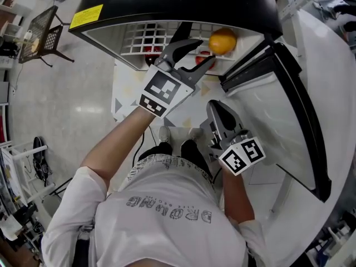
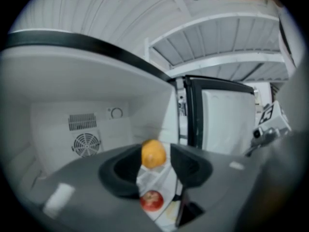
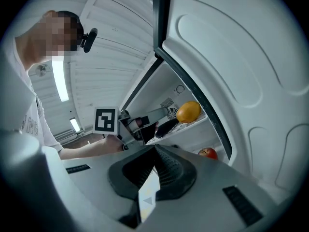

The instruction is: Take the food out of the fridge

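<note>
Directly below the head camera stands a small white fridge with a glossy black top [image 1: 167, 4], its opening facing the person. Its white door with a black rim [image 1: 289, 127] is swung wide to the right, so its moulded inner face shows.

A person in a white printed T-shirt [image 1: 167, 216] stands before the opening with both forearms stretched forward.

The left gripper [image 1: 207, 50] reaches into the upper part of the fridge, just above a white wire shelf [image 1: 139, 40]. Its jaws stand apart and press on nothing. In the left gripper view, the gap between the jaw tips frames the food beyond them. In the right gripper view, one dark jaw tip lies just beside the fruit on the shelf, and whether it touches cannot be told.

The right gripper [image 1: 216, 105] is lower and nearer the person, outside the compartment and close to the door's inner face. Its jaw tips meet and nothing is between them.

A round orange fruit [image 1: 222, 40] sits on the wire shelf at its right end, near the door hinge side. A red apple [image 3: 207, 152] lies lower down, beneath that shelf and still inside the fridge.

On the back wall is a round fan grille [image 2: 87, 144]. A yellow sticker [image 1: 86, 16] sits on the left corner of the black top.
</note>
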The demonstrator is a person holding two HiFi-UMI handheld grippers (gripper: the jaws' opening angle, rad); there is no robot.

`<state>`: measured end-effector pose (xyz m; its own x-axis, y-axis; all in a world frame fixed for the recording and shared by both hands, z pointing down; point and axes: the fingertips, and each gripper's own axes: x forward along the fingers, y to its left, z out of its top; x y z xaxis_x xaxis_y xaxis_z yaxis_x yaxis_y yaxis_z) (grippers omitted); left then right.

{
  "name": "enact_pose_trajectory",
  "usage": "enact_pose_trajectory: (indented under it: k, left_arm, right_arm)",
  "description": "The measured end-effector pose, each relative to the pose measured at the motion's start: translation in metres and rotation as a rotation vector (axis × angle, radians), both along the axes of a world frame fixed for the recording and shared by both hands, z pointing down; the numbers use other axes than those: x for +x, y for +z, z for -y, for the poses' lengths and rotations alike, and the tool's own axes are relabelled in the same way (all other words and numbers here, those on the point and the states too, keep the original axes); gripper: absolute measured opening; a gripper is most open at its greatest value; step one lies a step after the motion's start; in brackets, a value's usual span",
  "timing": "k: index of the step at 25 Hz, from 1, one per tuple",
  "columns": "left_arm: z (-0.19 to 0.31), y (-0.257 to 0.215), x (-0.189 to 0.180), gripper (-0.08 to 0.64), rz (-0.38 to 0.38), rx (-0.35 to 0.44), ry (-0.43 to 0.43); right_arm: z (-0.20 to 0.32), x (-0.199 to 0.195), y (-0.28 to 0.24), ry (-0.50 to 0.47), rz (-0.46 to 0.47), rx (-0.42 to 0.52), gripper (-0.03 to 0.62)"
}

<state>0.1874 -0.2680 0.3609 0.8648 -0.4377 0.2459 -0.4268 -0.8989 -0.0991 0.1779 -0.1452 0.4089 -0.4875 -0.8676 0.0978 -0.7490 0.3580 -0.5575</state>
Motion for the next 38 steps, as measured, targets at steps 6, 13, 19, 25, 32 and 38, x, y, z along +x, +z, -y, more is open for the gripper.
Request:
enact_pose_trajectory:
  k: [6, 13, 19, 25, 32, 38]
  left_arm:
    - [0.007, 0.012, 0.018, 0.239, 0.049, -0.036, -0.034]
    - [0.018, 0.023, 0.033, 0.279, 0.080, -0.066, -0.080]
    - [0.026, 0.033, 0.040, 0.293, 0.111, -0.091, -0.117]
    - [0.029, 0.041, 0.047, 0.291, 0.130, -0.110, -0.124]
    - [0.034, 0.042, 0.047, 0.268, 0.136, -0.092, -0.152]
    - [0.027, 0.036, 0.044, 0.268, 0.114, -0.077, -0.144]
  right_arm:
    - [-0.004, 0.002, 0.005, -0.016, 0.007, -0.008, -0.009]
    - [-0.007, 0.015, 0.008, -0.009, 0.005, -0.012, -0.011]
    - [-0.009, 0.021, 0.013, -0.004, 0.010, -0.022, -0.009]
    - [-0.010, 0.026, 0.017, 0.001, 0.015, -0.028, -0.009]
    - [-0.012, 0.028, 0.021, 0.005, 0.019, -0.038, -0.009]
    - [-0.013, 0.027, 0.022, 0.008, 0.018, -0.042, -0.009]
